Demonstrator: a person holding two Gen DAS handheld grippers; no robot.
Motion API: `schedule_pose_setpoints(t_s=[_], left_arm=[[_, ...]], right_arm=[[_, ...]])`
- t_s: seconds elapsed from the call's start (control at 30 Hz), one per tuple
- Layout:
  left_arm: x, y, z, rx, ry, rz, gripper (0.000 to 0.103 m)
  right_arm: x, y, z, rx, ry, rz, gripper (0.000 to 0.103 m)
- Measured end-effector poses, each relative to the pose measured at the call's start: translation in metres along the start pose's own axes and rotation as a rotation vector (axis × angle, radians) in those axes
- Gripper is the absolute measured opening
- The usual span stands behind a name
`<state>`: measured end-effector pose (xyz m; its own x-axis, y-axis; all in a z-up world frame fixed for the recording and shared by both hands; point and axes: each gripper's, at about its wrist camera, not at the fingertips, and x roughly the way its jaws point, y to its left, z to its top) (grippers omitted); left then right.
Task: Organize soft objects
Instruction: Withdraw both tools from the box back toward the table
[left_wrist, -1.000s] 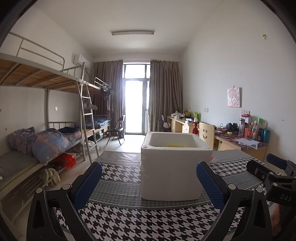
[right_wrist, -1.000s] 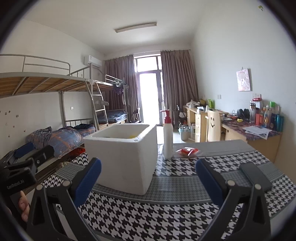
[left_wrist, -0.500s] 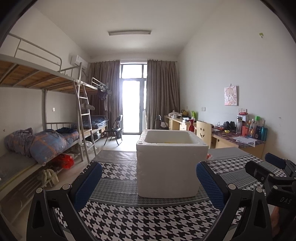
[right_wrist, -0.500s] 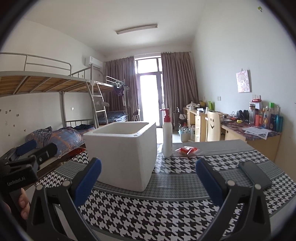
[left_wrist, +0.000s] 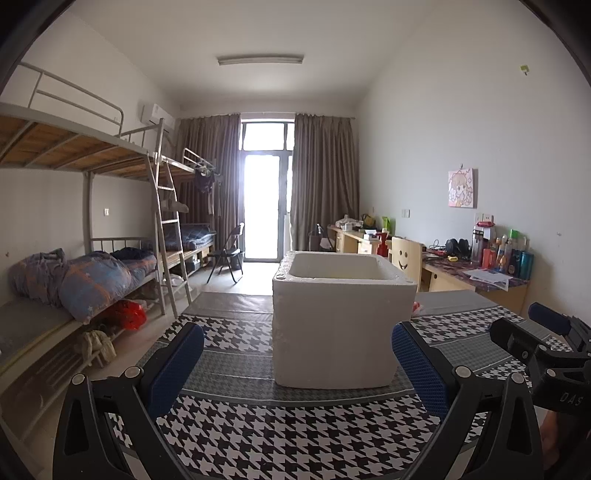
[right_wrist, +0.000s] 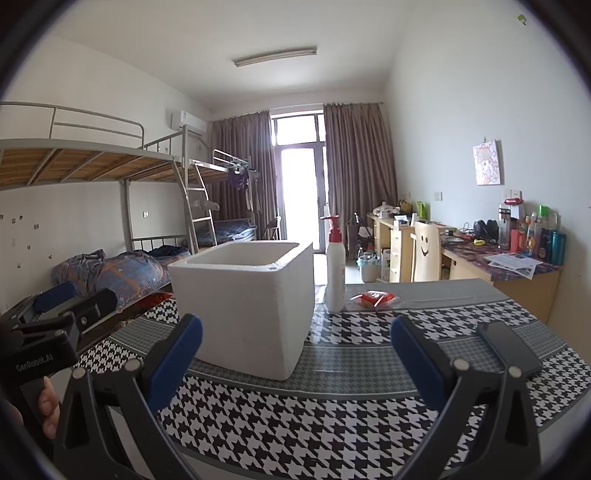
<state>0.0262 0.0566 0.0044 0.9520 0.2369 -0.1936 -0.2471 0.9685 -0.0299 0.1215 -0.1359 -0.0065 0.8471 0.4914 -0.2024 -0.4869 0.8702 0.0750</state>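
Dorm room: bunk beds (left_wrist: 92, 236) along one wall, desks (right_wrist: 491, 266) along the other, curtained door (left_wrist: 264, 206) at the far end. Up front, table (left_wrist: 258, 424) with a houndstooth cloth. White foam box (left_wrist: 341, 317) stands upright on the cloth, open top, inside hidden from both views. Pump bottle (right_wrist: 335, 266) stands just beside the box, apart from it. Red packet (right_wrist: 376, 298) lies near the bottle base. Dark phone (right_wrist: 509, 347) lies flat on the cloth, well apart from the box.

Left gripper (left_wrist: 297, 367) hovers above the cloth facing the box, blue pads spread wide, nothing between them. Right gripper (right_wrist: 295, 360) likewise spread wide and empty, aimed between box and phone. Each gripper shows at the edge of the other's view. Fingers (right_wrist: 50, 410) of a hand wrap the left gripper's handle. No soft objects visible on the table; whether any are in the box cannot be told.
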Motion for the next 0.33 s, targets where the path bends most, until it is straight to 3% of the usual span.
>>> schedule_pose_setpoints(t_s=[0.33], left_arm=[[-0.0012, -0.0004, 0.0, 0.004, -0.002, -0.008, 0.102]], right_arm=[[-0.0019, -0.0007, 0.0008, -0.006, 0.003, 0.004, 0.103]])
